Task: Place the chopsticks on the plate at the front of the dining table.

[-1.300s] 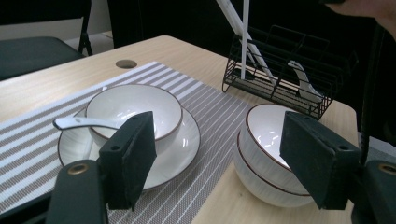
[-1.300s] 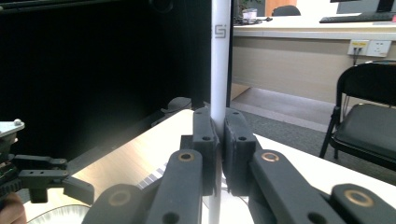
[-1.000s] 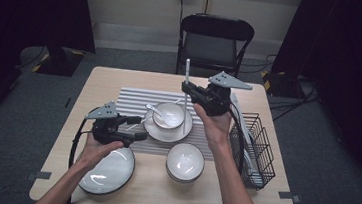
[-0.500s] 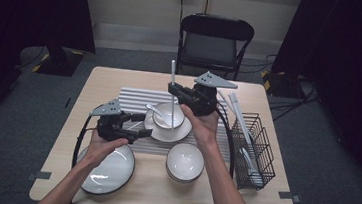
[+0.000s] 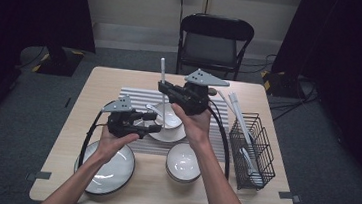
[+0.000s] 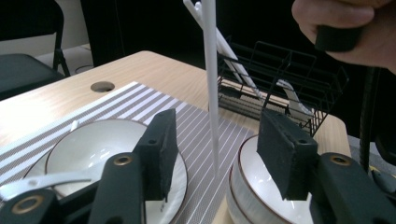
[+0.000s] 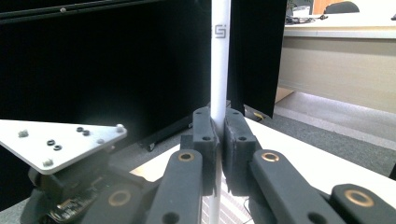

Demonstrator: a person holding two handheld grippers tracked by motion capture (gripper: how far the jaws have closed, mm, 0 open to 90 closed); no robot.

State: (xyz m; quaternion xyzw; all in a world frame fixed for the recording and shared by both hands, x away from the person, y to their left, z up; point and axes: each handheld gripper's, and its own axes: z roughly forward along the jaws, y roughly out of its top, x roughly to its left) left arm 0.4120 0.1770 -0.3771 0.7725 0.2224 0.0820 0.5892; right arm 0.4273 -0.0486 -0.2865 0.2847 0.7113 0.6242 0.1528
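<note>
- A black wire basket stands at the right edge of the table, holding white utensils that lean out over its far rim toward the left.
- On a striped mat at the table's middle, a white bowl sits on a plate with a white spoon resting in it, handle reaching left.
- Near of the mat, a stack of white bowls stands just beside the plate; a wide dark-rimmed bowl lies at the near left, partly under the left forearm.
- The right claw is clenched on a white chopstick, pads pinching it on both sides in the right gripper view.
- The chopstick stands upright, long axis vertical, top end rising above the claw and lower end hanging over the bowl on the plate; in the left gripper view its tip hangs above the mat between plate and bowl stack.
- The left claw is released, its jaws having just been closing, standing apart either side of the chopstick's lower end without touching it.
</note>
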